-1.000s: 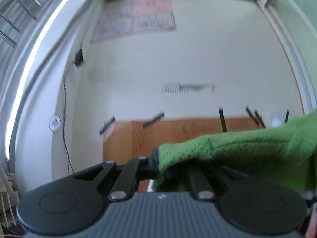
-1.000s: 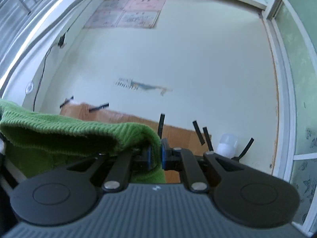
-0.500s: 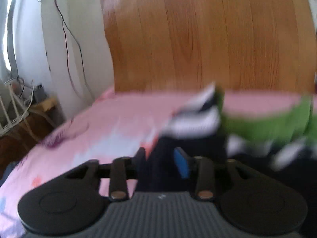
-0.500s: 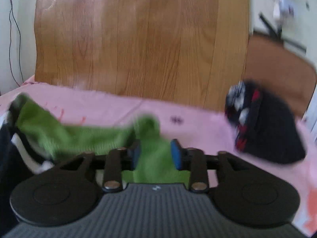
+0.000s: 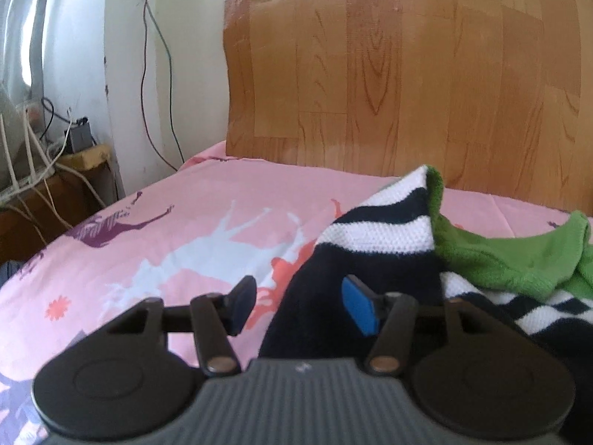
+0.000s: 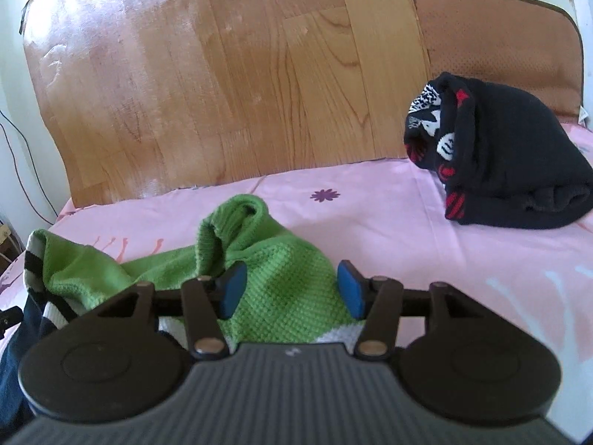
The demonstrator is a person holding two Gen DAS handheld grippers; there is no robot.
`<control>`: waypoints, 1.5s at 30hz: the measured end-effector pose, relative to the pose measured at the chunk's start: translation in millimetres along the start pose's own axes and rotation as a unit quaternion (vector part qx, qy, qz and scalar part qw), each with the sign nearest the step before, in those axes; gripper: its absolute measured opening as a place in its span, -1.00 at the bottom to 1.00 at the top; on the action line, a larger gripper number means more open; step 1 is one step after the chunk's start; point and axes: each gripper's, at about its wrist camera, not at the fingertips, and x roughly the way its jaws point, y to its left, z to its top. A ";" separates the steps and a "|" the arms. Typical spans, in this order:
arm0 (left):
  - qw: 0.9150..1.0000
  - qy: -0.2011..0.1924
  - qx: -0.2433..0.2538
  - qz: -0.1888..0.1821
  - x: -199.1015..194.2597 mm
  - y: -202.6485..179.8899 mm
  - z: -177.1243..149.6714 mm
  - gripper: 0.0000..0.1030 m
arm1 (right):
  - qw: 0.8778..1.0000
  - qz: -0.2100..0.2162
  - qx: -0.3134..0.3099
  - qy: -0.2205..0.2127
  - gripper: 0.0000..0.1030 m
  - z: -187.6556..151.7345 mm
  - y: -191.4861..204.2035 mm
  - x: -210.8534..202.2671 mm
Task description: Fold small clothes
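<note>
Both grippers' jaws had just been opening: left gripper [image 5: 302,302], right gripper [image 6: 289,289] apart over sweater [image 6: 281,289], its near part hidden under them.

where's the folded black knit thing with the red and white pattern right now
In the right wrist view, the folded black knit garment sits far right on the pink bedsheet, before the brown cushion.

There are two tools, the left tool [image 5: 298,304] and the right tool [image 6: 291,289]. On one bed [image 6: 370,215] lie two knitted garments: one green, black and white garment [image 6: 281,278] and one folded black garment [image 6: 500,163].
</note>
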 end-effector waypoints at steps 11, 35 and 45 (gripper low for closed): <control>1.000 0.007 -0.010 -0.014 3.4 3.6 0.3 0.03 | 1.000 0.002 0.006 -0.002 0.11 -1.2 -3.3 -3.6; 0.991 0.047 0.113 -0.045 105.3 -55.8 122.9 -0.85 | 0.980 -0.143 -0.116 0.075 -0.87 64.8 -51.6 25.9; 0.985 0.055 0.159 -0.041 123.2 -54.7 95.0 -0.70 | 0.976 0.092 -0.117 0.161 -0.76 49.8 -4.1 14.1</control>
